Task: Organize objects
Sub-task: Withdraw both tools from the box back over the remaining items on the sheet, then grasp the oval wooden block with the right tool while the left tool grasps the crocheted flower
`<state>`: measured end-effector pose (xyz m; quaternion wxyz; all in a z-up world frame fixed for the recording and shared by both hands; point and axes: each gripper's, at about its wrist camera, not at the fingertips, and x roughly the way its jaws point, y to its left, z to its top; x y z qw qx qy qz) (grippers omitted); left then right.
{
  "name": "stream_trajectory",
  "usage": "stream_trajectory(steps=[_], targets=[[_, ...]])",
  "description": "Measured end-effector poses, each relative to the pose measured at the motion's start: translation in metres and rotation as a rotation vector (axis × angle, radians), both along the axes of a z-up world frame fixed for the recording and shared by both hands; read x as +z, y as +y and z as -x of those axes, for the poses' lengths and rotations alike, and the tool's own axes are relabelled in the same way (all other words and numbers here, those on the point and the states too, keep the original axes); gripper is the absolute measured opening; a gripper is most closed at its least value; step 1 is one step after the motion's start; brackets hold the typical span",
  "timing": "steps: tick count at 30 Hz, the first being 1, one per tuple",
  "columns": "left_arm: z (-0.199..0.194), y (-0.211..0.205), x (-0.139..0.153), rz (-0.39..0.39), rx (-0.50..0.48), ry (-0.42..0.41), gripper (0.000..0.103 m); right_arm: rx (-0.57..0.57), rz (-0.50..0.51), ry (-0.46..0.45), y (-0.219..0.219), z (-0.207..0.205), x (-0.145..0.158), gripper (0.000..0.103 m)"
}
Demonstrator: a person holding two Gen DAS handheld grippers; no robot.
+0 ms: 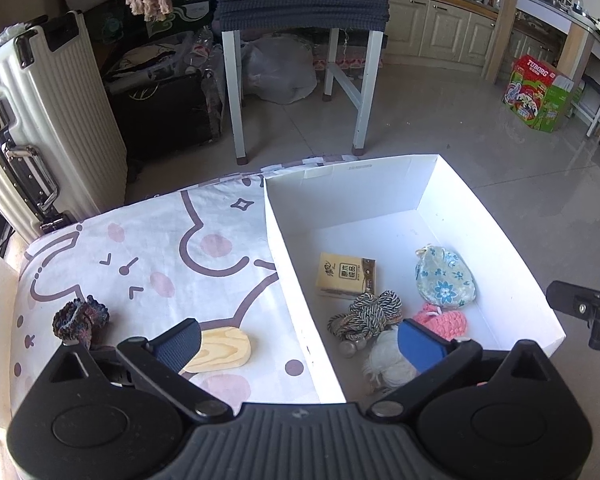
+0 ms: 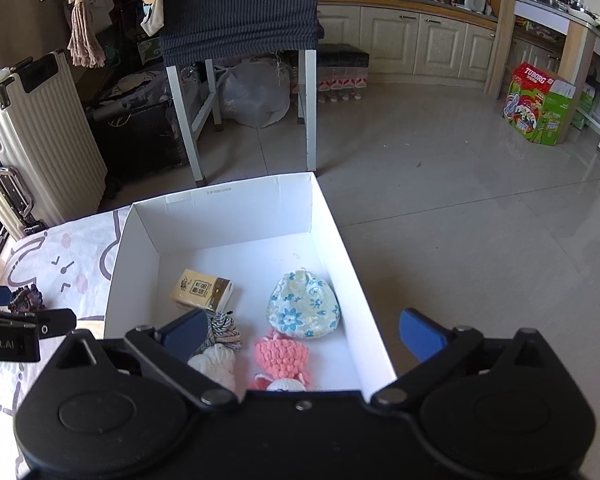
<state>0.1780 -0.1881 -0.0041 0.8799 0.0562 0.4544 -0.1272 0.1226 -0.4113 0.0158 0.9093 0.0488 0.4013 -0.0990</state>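
Observation:
A white cardboard box [image 1: 288,256] [image 2: 128,264] sits on a patterned cloth [image 1: 148,264]. Inside lie a yellow tissue pack [image 1: 346,275] [image 2: 202,290], a blue floral pouch [image 1: 446,276] [image 2: 304,306], a pink knitted piece [image 1: 446,322] [image 2: 282,354], a coiled twisted cord [image 1: 374,312] [image 2: 224,330] and a white fluffy item [image 1: 388,362] [image 2: 216,368]. On the cloth left of the box rest a wooden block [image 1: 222,348] and a dark crocheted piece [image 1: 80,320] [image 2: 26,298]. My left gripper [image 1: 300,344] hangs open over the box's left wall, nothing between its fingers. My right gripper [image 2: 304,334] is open above the box's near right part, empty.
A cream suitcase [image 1: 48,128] [image 2: 40,148] stands at the left. A white-legged table [image 1: 300,80] [image 2: 244,92] with a dark cover stands beyond the box, bags beneath it. Tiled floor [image 2: 460,208] stretches right to a green and red carton [image 1: 540,94] [image 2: 540,104] and kitchen cabinets [image 2: 400,44].

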Motion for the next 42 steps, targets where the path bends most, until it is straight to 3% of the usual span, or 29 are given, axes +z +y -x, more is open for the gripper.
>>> stream_trajectory(steps=[10,19,42], targets=[[0.004,0.012,0.000,0.014,0.024,-0.008,0.103,-0.010,0.026,0.017,0.002,0.006,-0.003,0.103],[-0.001,0.051,0.007,0.010,0.087,-0.037,0.103,-0.018,0.030,0.042,0.009,-0.003,-0.011,0.103],[-0.001,0.190,0.004,-0.016,0.320,-0.027,0.103,0.183,-0.021,0.026,0.139,-0.056,-0.010,0.103]])
